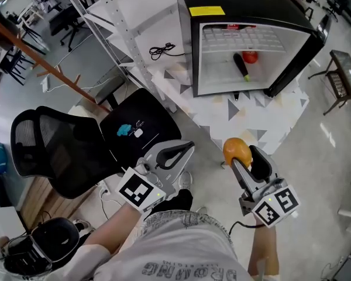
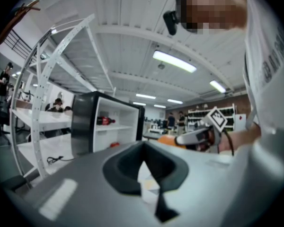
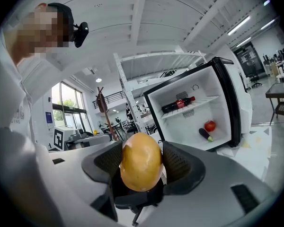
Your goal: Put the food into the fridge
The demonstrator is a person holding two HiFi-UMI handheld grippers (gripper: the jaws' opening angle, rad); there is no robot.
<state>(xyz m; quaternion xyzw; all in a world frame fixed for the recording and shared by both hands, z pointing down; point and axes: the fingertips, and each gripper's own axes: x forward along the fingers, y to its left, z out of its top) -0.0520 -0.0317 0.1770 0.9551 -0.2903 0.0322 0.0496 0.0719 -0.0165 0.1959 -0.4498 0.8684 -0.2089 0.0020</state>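
My right gripper [image 1: 241,154] is shut on a yellow-orange mango [image 1: 236,150], which fills the space between its pads in the right gripper view, mango [image 3: 141,161]. The small black fridge [image 1: 248,37] stands open on the floor ahead. Inside lie a red tomato [image 1: 250,56] and a dark eggplant [image 1: 241,67], with a cola bottle [image 3: 178,104] on the upper shelf. My left gripper [image 1: 184,151] hangs shut and empty at lower left, near the chair. In the left gripper view the fridge [image 2: 106,126] shows at left and the right gripper [image 2: 199,135] at right.
A black mesh office chair [image 1: 76,145] stands at my left with a small blue thing [image 1: 124,130] on its seat. A white metal shelf rack [image 1: 123,22] holds a black cable [image 1: 161,51]. A patterned mat [image 1: 251,113] lies under the fridge. A dark side table [image 1: 342,75] stands at far right.
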